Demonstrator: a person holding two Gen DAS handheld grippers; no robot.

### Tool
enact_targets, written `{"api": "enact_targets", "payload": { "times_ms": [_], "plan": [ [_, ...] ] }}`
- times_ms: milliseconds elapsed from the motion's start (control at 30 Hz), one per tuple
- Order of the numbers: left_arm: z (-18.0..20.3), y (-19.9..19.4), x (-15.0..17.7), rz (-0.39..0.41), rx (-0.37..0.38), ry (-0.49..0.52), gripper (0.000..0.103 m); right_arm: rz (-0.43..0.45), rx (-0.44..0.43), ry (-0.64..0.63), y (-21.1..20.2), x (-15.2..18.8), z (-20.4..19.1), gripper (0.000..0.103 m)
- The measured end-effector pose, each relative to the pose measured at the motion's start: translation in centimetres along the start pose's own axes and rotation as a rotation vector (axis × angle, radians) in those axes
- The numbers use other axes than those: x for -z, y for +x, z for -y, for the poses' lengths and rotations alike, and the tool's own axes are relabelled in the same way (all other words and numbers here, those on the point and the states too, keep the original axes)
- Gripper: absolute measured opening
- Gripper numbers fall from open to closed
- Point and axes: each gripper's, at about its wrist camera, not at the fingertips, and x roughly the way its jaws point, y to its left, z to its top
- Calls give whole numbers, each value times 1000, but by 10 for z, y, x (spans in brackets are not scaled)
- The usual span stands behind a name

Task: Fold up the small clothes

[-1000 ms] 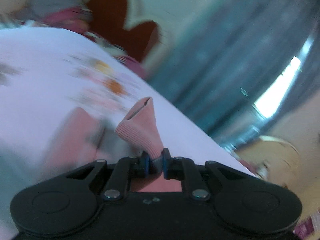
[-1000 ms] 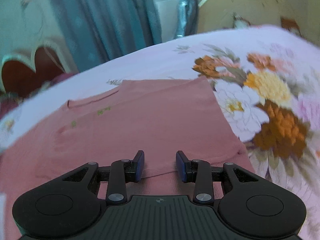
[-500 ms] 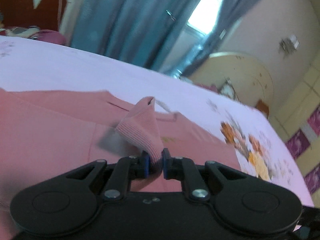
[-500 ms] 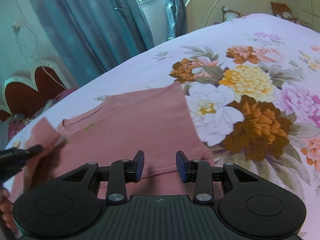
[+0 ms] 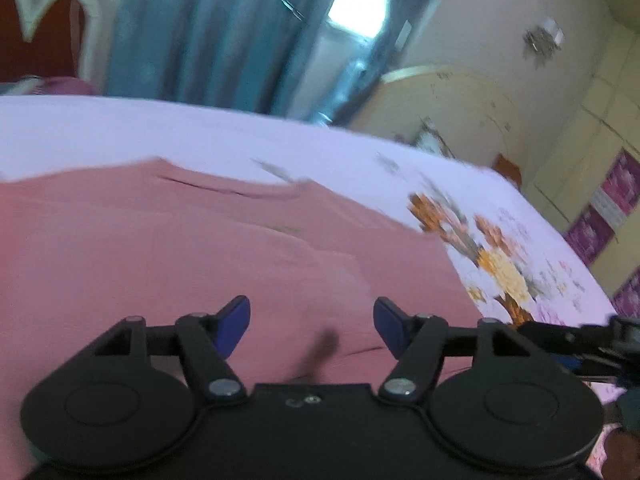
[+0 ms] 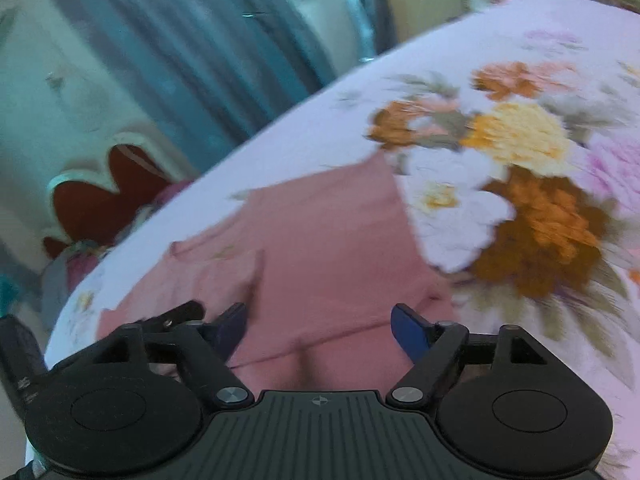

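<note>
The left gripper (image 5: 311,322) has just been opening: its blue pads (image 5: 234,322) now stand well apart with nothing between them, only bare cloth showing in the gap. Below and ahead of it the pink shirt (image 5: 180,248) lies spread flat on the bed (image 5: 120,132), its neckline toward the bed's far edge, and a folded-over layer ends in a soft edge just ahead of the right pad. The frame is blurred, so whether the fingertips touch the cloth cannot be told. At the right edge of this view the black frame of the right gripper (image 5: 576,340) juts in, close beside. Farther right, the right gripper (image 6: 319,322) has also just been opening; its jaws are spread wide and hold nothing. The shirt (image 6: 332,248) fills the gap between them and runs away toward the far side of the bed (image 6: 300,148), with the hem running across just ahead of the pads (image 6: 410,330). The shirt's right edge lies along the big flower print (image 6: 532,208) on the sheet. At the left, part of the left gripper (image 6: 176,314) overlaps this gripper's left finger, over the shirt's folded part.
</note>
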Motion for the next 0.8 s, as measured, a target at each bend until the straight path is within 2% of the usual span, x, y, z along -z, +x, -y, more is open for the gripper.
{"api": "enact_targets", "payload": {
  "times_ms": [67,133,233,333,433,467,500,600,633,667,733,800],
  "plan": [
    [-27,-28,4,23,-51,-29,58,-16,-39,-1,11,1,-10,71],
    [-60,-60,16,32,-129,-42,52,-47,-62,7,28,3,-20,57],
    [-105,-104,37,52,-264,-58,51,-89,-83,36,55,7,-30,54],
    [-145,-119,52,29,-350,-123,49,-115,-84,75,78,9,-34,54],
    [-161,-104,52,2,-354,-123,46,-131,-79,116,97,11,-36,52],
    [-165,-99,51,2,-350,-117,45,-133,-75,117,102,11,-37,48],
    [-169,-95,49,6,-348,-108,44,-138,-70,117,106,12,-39,39],
    [-177,-87,41,17,-332,-95,38,-123,-48,100,116,12,-44,29],
    [-180,-84,39,11,-329,-88,25,-124,-38,86,119,11,-47,14],
    [-181,-82,38,4,-327,-77,13,-134,-35,69,121,9,-50,3],
    [-185,-82,43,0,-315,-62,12,-107,-55,-13,114,1,-67,4],
    [-184,-83,45,-1,-317,-49,12,-17,-81,-94,91,-9,-89,3]
  ]
}}
